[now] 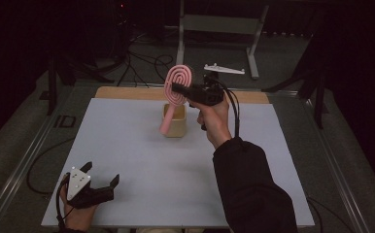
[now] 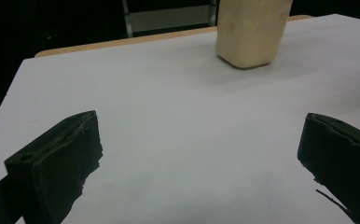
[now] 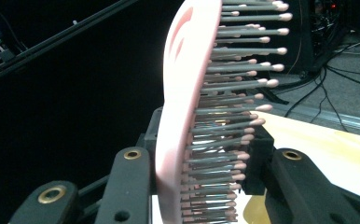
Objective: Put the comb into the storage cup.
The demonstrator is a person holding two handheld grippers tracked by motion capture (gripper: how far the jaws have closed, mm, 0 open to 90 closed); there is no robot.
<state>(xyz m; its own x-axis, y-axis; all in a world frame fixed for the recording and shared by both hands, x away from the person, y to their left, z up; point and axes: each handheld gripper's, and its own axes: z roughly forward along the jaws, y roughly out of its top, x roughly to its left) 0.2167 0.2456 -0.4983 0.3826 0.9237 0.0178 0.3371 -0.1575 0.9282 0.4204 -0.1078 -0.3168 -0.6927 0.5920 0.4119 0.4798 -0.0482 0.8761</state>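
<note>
Grey tabletop (image 1: 127,145), hairbrush (image 1: 177,83) in right tongs (image 1: 176,88)

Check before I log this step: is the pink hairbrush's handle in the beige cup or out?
In. The right gripper clamps the pink hairbrush by its head, and its handle end dips inside the beige cup.

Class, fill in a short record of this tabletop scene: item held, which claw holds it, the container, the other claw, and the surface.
Item held: pink oval plastic hairbrush with grey bristles, handle pointing down toward the container
Holding claw: right claw, shut on the brush head
Container: beige square cup, upright, at the far middle of the table
Other claw: left claw, open, nothing between its jaws, at the near left corner
Surface: white table top
</note>
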